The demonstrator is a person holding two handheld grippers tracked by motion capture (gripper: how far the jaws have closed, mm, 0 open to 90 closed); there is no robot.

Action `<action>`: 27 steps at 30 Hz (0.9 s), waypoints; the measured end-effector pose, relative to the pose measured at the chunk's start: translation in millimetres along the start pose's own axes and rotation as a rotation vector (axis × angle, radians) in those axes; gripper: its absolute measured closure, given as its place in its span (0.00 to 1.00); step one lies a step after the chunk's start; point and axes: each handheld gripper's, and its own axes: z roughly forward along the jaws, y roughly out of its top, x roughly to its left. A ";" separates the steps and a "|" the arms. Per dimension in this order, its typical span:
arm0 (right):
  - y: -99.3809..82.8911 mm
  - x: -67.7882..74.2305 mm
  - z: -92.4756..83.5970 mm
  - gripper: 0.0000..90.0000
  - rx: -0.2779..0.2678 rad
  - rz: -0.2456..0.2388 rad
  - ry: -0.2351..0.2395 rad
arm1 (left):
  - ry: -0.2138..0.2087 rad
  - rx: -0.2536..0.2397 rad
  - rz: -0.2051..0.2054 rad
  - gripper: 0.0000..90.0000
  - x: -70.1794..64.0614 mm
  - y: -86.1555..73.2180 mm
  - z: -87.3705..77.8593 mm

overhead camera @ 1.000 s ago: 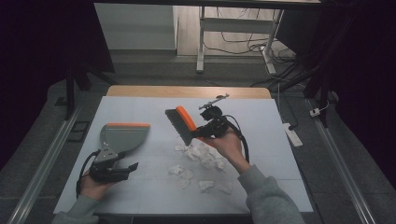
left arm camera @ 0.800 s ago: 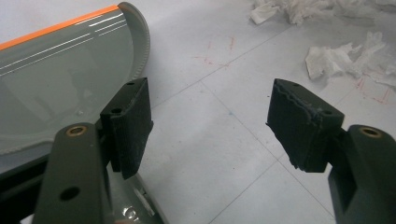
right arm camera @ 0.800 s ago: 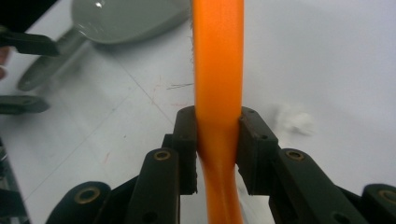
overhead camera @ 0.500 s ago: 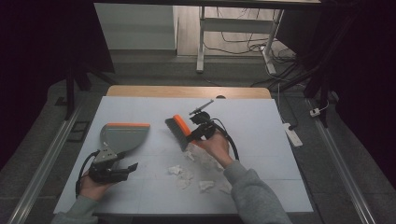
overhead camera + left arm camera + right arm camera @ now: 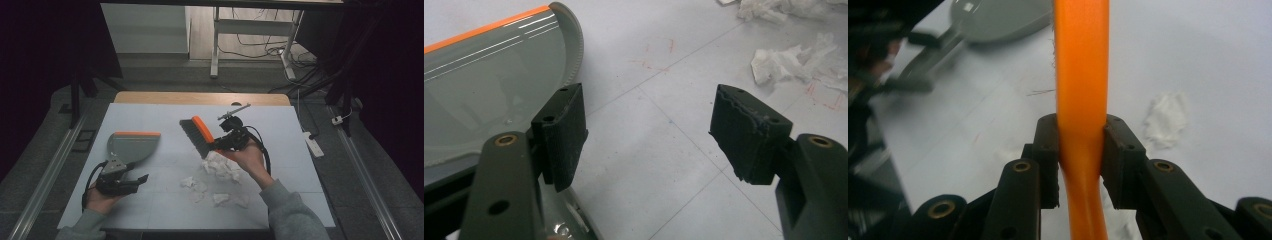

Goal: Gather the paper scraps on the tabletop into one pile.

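A white table (image 5: 150, 112) with a wooden far edge stood on a grey floor (image 5: 350, 175), and a metal rail (image 5: 45, 175) ran along the floor on its left. To the right of the table a white power strip (image 5: 312, 144) lay on the floor. Beyond the far edge stood a white desk leg (image 5: 216, 45), with loose cables (image 5: 265, 45) on the wooden floor behind it.

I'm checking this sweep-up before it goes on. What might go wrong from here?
The left gripper is open beside the dustpan handle, not clamped on it, so a brush stroke may shove the pan away. The paper scraps are scattered, some nearer the person than the main pile, so one pass could miss them. The right gripper pinches only the thin orange handle of the brush, which might twist under pressure.
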 end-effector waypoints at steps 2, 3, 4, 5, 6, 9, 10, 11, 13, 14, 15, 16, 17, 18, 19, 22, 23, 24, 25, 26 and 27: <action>-4.2 11.2 -2.2 0.79 0.032 -0.042 0.017 | 0.001 0.001 -0.001 0.35 0.1 0.0 0.0; -7.0 16.9 -2.3 0.79 0.051 -0.061 0.026 | 0.002 0.001 0.000 0.35 0.1 0.1 0.1; -10.1 22.3 -1.8 0.79 0.069 -0.084 0.034 | 0.002 0.002 0.001 0.35 0.1 0.1 0.2; -13.5 27.5 -0.8 0.79 0.086 -0.103 0.047 | 0.003 0.003 0.001 0.35 0.1 0.1 0.4; -17.0 32.6 0.6 0.79 0.104 -0.118 0.060 | 0.003 0.003 0.001 0.35 0.0 0.2 0.6; -26.6 48.5 7.2 0.79 0.162 -0.166 0.086 | 0.004 0.006 0.001 0.35 -0.1 0.1 1.0; -29.3 53.4 10.0 0.79 0.180 -0.185 0.094 | 0.004 0.006 -0.001 0.35 0.0 0.1 1.2; -32.0 57.9 13.5 0.79 0.194 -0.202 0.105 | 0.004 0.007 -0.001 0.35 0.1 0.0 1.3; -36.8 66.6 22.1 0.79 0.232 -0.229 0.121 | 0.005 0.010 0.001 0.35 -0.1 0.1 1.3; -39.1 70.1 26.9 0.79 0.259 -0.252 0.123 | 0.005 0.009 0.003 0.35 -0.4 0.1 1.1; -41.3 73.8 31.7 0.79 0.284 -0.268 0.127 | 0.006 0.007 0.003 0.35 -0.6 0.0 0.8; -43.4 77.1 36.2 0.79 0.308 -0.277 0.130 | 0.005 0.007 0.003 0.35 -0.6 -0.1 0.6; -45.1 80.2 40.0 0.79 0.330 -0.289 0.127 | 0.005 0.008 0.003 0.35 -0.5 -0.2 0.6; -46.1 82.3 43.1 0.79 0.349 -0.301 0.117 | 0.004 0.007 0.002 0.35 -0.5 -0.3 0.6; -46.9 83.3 45.8 0.79 0.362 -0.311 0.103 | 0.004 0.007 0.002 0.35 -0.3 -0.4 0.5; -46.3 78.7 50.0 0.79 0.377 -0.308 0.066 | 0.003 0.008 0.003 0.35 -0.2 -0.5 0.3; -45.3 75.6 50.3 0.79 0.379 -0.295 0.055 | 0.004 0.008 0.004 0.35 -0.1 -0.5 0.3; -44.3 71.0 50.2 0.79 0.380 -0.301 0.043 | 0.003 0.007 0.002 0.35 -0.1 -0.6 0.2; -43.5 66.5 50.1 0.79 0.381 -0.289 0.034 | 0.003 0.007 0.001 0.35 -0.1 -0.7 0.3; -42.8 61.4 49.9 0.79 0.379 -0.274 0.030 | 0.003 0.007 0.000 0.35 0.0 -0.7 0.3; -41.9 56.1 49.4 0.79 0.379 -0.263 0.024 | 0.003 0.007 -0.001 0.35 0.1 -0.8 0.3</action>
